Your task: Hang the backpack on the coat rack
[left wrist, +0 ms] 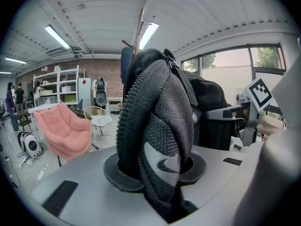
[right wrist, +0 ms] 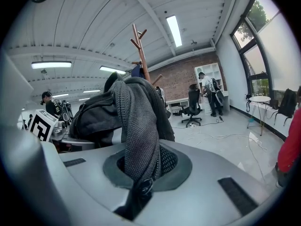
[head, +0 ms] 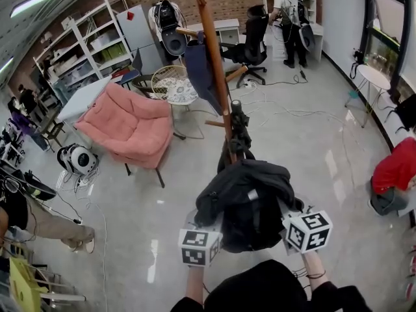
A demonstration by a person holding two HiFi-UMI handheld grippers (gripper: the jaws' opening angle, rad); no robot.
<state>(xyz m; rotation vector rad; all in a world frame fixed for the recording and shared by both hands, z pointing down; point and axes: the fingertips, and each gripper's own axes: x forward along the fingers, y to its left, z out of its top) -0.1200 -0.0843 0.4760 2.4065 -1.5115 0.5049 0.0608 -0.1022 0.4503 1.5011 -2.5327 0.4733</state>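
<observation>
A black backpack (head: 250,203) hangs in the air between my two grippers, just in front of the base of the wooden coat rack (head: 214,64). In the left gripper view my left gripper (left wrist: 157,175) is shut on a thick black mesh shoulder strap (left wrist: 157,117) of the backpack. My right gripper (right wrist: 140,175) is shut on the other mesh strap (right wrist: 136,126). The rack's pole and pegs rise behind the bag in both gripper views, as coat rack (left wrist: 139,25) and coat rack (right wrist: 140,44). In the head view only the marker cubes show; the jaws are hidden under the bag.
A dark blue garment (head: 200,70) hangs on the rack. A pink armchair (head: 130,125) and a round wire table (head: 174,83) stand to its left. Behind are an office chair (head: 250,44) and a standing person (head: 286,18). Cables cross the floor; a white round table (head: 374,77) is at right.
</observation>
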